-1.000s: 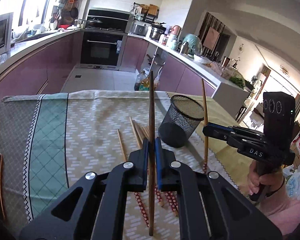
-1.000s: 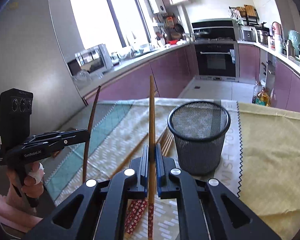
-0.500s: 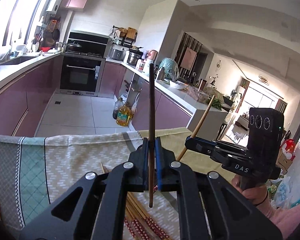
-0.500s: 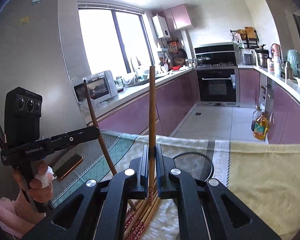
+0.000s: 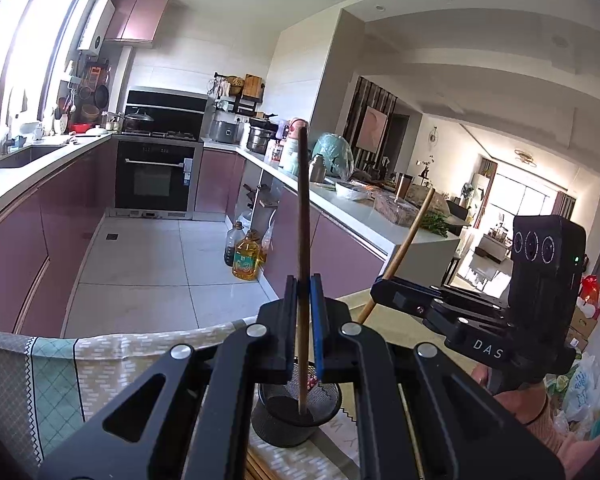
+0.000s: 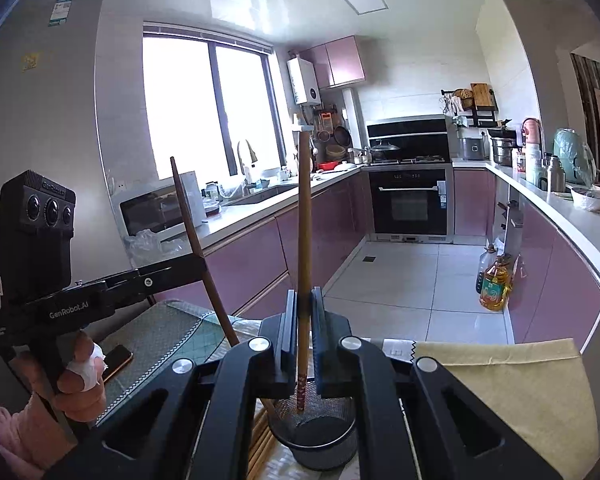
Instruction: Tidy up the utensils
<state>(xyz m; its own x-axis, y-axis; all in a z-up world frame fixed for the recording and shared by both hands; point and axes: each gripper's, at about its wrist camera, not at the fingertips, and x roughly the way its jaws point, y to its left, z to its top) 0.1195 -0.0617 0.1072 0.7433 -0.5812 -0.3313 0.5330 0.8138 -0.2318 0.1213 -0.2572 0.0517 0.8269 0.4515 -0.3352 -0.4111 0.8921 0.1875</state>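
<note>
Each hand carries one chopstick upright, and both pairs of tongs are clenched on their sticks. The left tongs [image 5: 303,300] grip a dark chopstick [image 5: 302,216] near its lower third, so its bottom end hangs inside the rim of the mesh cup [image 5: 296,416] below. The right tongs [image 6: 303,312] hold a lighter chopstick [image 6: 304,220] the same way, its patterned red end dipping toward the cup [image 6: 314,436]. Holding them vertical looks deliberate: a stick dropped end-first should slide into the narrow cup rather than bridge its rim. Both sticks seem to be aimed at the same opening, so they may crowd each other there.

More chopsticks [image 6: 260,440] lie on the tabletop [image 6: 500,384] just beside the cup, waiting their turn.

Much is hidden. The tongs' black arms cover most of the cup and the loose sticks, so their number cannot be told. Whether either held tip already touches the cup's floor or mesh wall is unclear. The cloth [image 5: 60,368] is cut off at the frame edges.
</note>
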